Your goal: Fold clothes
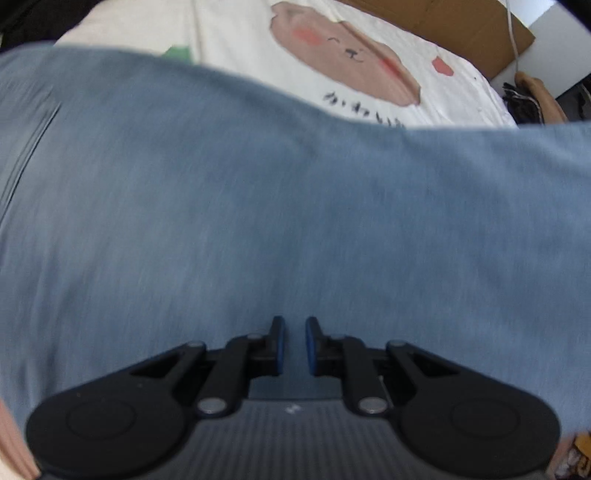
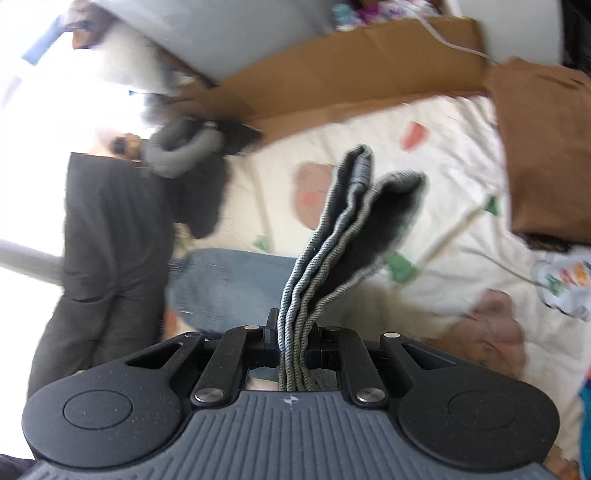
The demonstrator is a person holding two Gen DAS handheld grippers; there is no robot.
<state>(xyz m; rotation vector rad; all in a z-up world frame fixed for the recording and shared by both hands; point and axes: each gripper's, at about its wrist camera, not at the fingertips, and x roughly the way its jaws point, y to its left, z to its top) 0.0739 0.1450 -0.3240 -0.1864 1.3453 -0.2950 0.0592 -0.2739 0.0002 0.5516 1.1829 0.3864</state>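
Right gripper (image 2: 293, 341) clamped on layered hem of jeans (image 2: 343, 236), fold rising toward 1 o'clock. Left gripper (image 1: 294, 343) slightly parted, nothing held, hovering over blue denim (image 1: 258, 206). Layers judged best kept aligned, edge lowered evenly. Printed sheet (image 1: 236, 33) beneath; dark trousers (image 2: 110, 236) at 9 o'clock, brown garment (image 2: 546, 147) at 2 o'clock crowd landing area.

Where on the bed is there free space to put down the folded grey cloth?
Free: printed sheet between the held grey cloth, cardboard and brown garment. Crowded: dark clothes and blue denim on the left; the patterned garment at the right edge.
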